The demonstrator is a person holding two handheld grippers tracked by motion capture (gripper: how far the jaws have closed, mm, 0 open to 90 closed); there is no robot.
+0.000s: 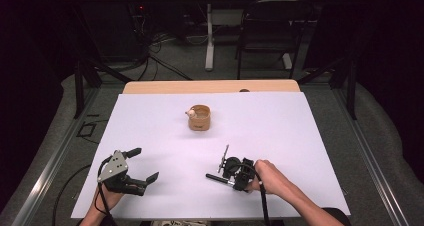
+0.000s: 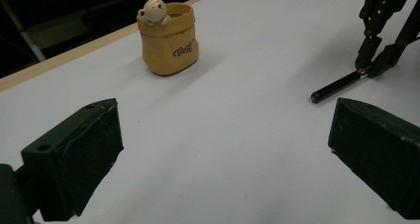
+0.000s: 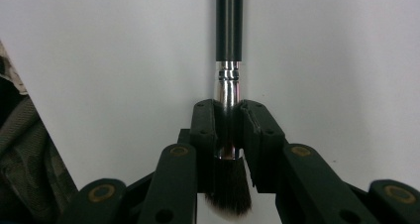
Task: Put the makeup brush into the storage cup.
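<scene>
Right hand-held gripper (image 3: 229,130) clamped on a makeup brush (image 3: 229,45) at the silver ferrule, black handle pointing away over the white table (image 1: 300,136), bristles sticking out behind the jaws. Left hand-held gripper (image 1: 142,165) low at the near left table edge, jaws wide apart, nothing between them. Tan pouch-shaped holder (image 1: 199,118) with small bear figure (image 2: 154,10) on its rim stands mid-table, well apart from both.

In the right gripper view the brush (image 3: 229,80) runs off the top edge, so its handle end is cut off, and the jaws cover part of its silver ferrule. In the high view the cup's (image 1: 199,118) lettering is too small to read, and its inside can't be seen.
</scene>
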